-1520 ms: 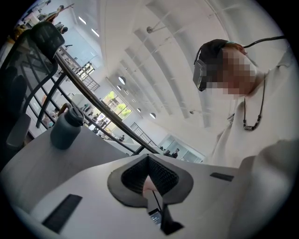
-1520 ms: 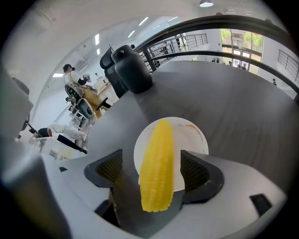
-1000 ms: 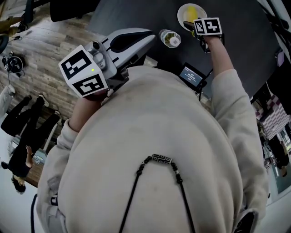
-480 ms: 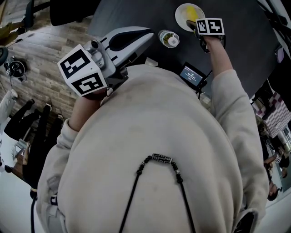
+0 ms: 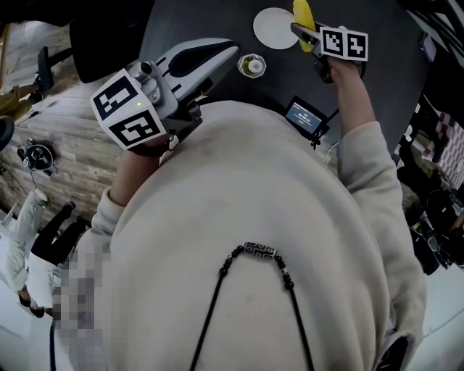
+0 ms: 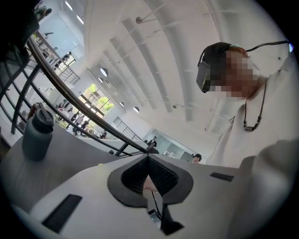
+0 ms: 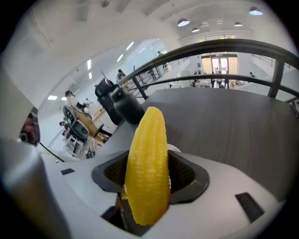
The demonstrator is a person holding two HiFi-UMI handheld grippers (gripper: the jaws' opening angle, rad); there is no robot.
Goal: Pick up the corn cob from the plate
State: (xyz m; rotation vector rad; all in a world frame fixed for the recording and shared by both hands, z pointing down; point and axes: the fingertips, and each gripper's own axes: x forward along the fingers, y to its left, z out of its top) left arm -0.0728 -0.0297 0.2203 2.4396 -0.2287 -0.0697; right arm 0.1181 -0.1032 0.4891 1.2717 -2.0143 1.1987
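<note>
A yellow corn cob [image 7: 147,158] stands upright between the jaws of my right gripper [image 7: 148,179], which is shut on it; the jaws have just been closing around the cob. In the head view the cob [image 5: 301,13] sticks out past that gripper [image 5: 303,29], just right of the white plate [image 5: 272,29] and lifted off it. The plate is bare. My left gripper [image 5: 233,51] is held at the left, near my chest, away from the plate. Its jaws [image 6: 148,161] meet at the tips with nothing between them.
A bottle [image 5: 252,66] seen from above stands on the dark round table [image 5: 203,22], just in front of the plate. A small screen device [image 5: 304,117] lies at the table's near edge. A dark flask [image 7: 119,102] stands further back. Wooden floor lies to the left.
My right gripper has risen with the corn cob, which was lying on the plate a second ago. The plate now shows plain white. The left gripper has lifted slightly.
</note>
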